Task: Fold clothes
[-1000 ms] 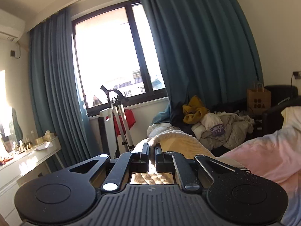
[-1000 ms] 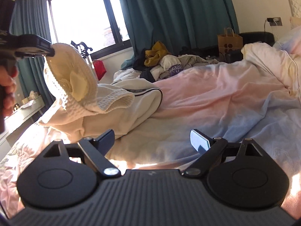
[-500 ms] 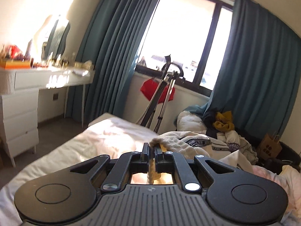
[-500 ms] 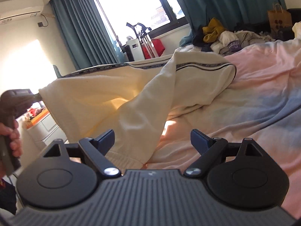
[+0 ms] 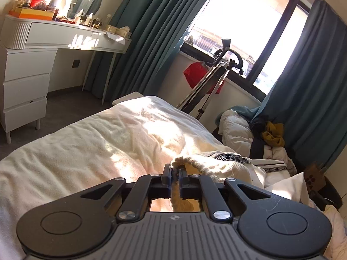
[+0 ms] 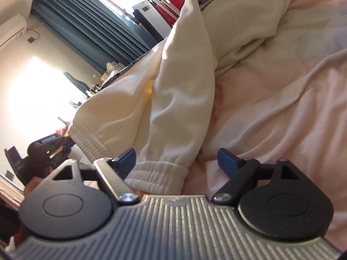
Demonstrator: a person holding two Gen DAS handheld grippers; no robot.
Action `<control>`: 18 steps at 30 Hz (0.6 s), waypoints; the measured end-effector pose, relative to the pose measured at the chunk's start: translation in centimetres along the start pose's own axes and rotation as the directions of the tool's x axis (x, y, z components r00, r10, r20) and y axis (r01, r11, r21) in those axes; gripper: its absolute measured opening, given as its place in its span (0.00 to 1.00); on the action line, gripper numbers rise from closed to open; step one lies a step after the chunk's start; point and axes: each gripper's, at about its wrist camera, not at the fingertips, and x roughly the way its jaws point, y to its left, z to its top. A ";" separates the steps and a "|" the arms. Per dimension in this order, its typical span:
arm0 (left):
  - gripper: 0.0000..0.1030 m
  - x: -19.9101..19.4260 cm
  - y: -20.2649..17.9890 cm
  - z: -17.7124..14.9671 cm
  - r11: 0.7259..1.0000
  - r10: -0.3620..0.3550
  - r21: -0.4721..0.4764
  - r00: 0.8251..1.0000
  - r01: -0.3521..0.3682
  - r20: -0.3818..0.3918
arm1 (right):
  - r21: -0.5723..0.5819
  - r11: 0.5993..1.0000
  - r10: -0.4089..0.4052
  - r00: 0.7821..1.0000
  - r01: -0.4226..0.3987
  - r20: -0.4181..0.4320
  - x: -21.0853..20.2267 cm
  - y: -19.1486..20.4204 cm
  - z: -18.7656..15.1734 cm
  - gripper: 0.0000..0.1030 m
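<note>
A cream pair of sweatpants (image 6: 184, 91) with a dark lettered side stripe stretches across the bed. My left gripper (image 5: 175, 174) is shut on its cuff edge (image 5: 184, 162) and holds it just above the bed; the rest trails to the right (image 5: 238, 166). My right gripper (image 6: 176, 159) is open, its blue pads on either side of the other elastic cuff (image 6: 158, 176), which lies between the jaws. The left gripper also shows at the left in the right wrist view (image 6: 43, 151).
The bed (image 5: 86, 151) has a cream and pink cover (image 6: 282, 108). A white dresser (image 5: 26, 75) stands at the left. A folded stand with a red cloth (image 5: 206, 82) leans by the window. A heap of clothes (image 5: 271, 134) lies at the curtain.
My left gripper has swung left and lower with the cuff, pulling the pants out long. My right gripper has tilted and moved in until the other cuff sits between its open jaws.
</note>
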 end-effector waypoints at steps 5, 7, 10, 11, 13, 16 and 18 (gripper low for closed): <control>0.07 2.1 1.8 -0.5 0.999 0.008 -0.046 0.999 -0.010 -0.032 | -0.051 0.998 0.043 0.999 -0.044 -0.011 2.9 0.3 -0.8 0.65; 0.07 2.5 2.0 -0.7 0.998 0.016 -0.063 0.999 -0.019 -0.046 | -0.081 0.995 0.062 0.998 -0.062 0.001 2.8 0.7 -1.0 0.50; 0.07 3.0 2.6 -0.9 0.996 0.013 -0.093 0.998 -0.018 -0.056 | -0.090 0.993 0.078 0.997 -0.076 0.021 2.3 1.0 -1.1 0.37; 0.09 3.2 2.8 -1.0 0.995 0.013 -0.100 0.998 -0.019 -0.059 | -0.090 0.993 0.076 0.997 -0.073 0.031 2.3 1.1 -1.0 0.34; 0.12 3.2 3.0 -1.1 0.994 0.022 -0.107 0.997 -0.029 -0.068 | -0.098 0.992 0.085 0.995 -0.080 0.045 1.9 1.6 -1.0 0.27; 0.30 2.9 3.2 -1.2 0.991 0.023 -0.127 0.996 -0.034 -0.086 | -0.137 0.986 0.105 0.993 -0.095 0.061 1.4 2.6 -0.6 0.21; 0.40 2.5 3.6 -1.3 0.988 0.009 -0.151 0.994 -0.024 -0.105 | -0.150 0.983 0.115 0.991 -0.104 0.073 1.0 3.3 -0.5 0.20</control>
